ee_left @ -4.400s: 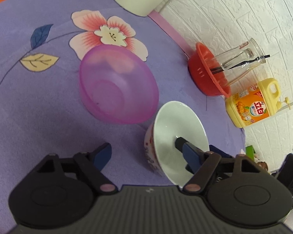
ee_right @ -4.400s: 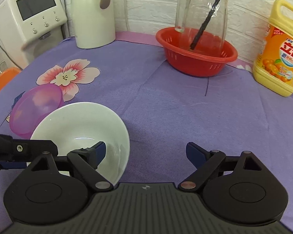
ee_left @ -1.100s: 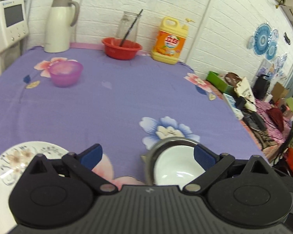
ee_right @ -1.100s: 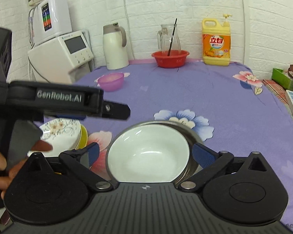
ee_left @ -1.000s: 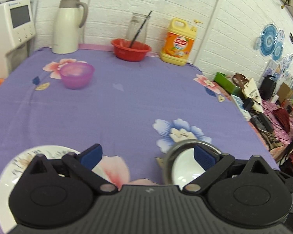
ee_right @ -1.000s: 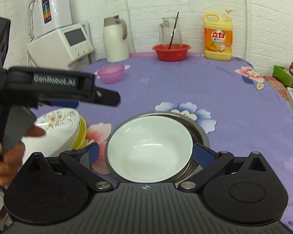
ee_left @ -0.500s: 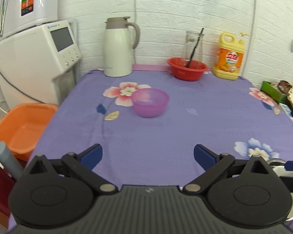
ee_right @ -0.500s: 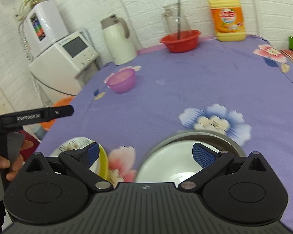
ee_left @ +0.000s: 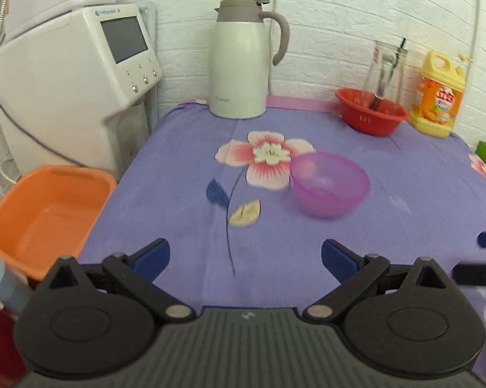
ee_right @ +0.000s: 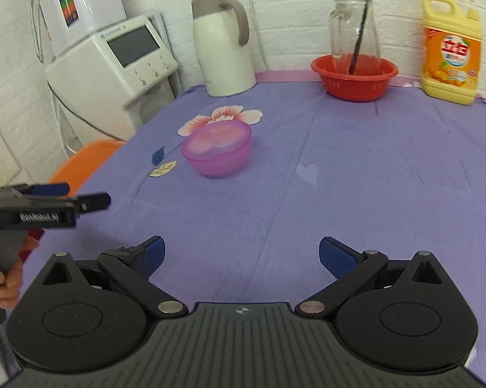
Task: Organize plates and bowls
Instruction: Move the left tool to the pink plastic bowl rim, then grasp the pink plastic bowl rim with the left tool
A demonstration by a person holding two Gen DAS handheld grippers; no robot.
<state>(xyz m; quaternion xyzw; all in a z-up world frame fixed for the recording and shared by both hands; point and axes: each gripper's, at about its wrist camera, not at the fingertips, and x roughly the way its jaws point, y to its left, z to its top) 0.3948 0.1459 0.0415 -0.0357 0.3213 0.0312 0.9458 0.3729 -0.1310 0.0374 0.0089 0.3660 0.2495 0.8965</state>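
Observation:
A translucent pink bowl (ee_left: 329,182) (ee_right: 217,152) stands upright on the purple flowered tablecloth (ee_left: 404,174) (ee_right: 356,177), beside a printed pink flower. My left gripper (ee_left: 243,255) is open and empty, short of the bowl and slightly left of it. From the right wrist view that left gripper (ee_right: 68,195) appears at the left edge, held by a hand (ee_right: 6,278). My right gripper (ee_right: 241,253) is open and empty too, hovering above bare cloth nearer than the bowl. No plates or white bowl show in either view.
At the back stand a white thermos jug (ee_left: 243,61) (ee_right: 225,45), a red basket (ee_left: 370,114) (ee_right: 354,76) holding a glass jar, and a yellow detergent bottle (ee_left: 437,97) (ee_right: 451,50). A white appliance (ee_left: 68,74) and an orange basin (ee_left: 45,213) sit left of the table.
Both grippers have swung away from the stacked white bowl and plates, which have left view, and now face the pink bowl, which looks closer. Both stay open.

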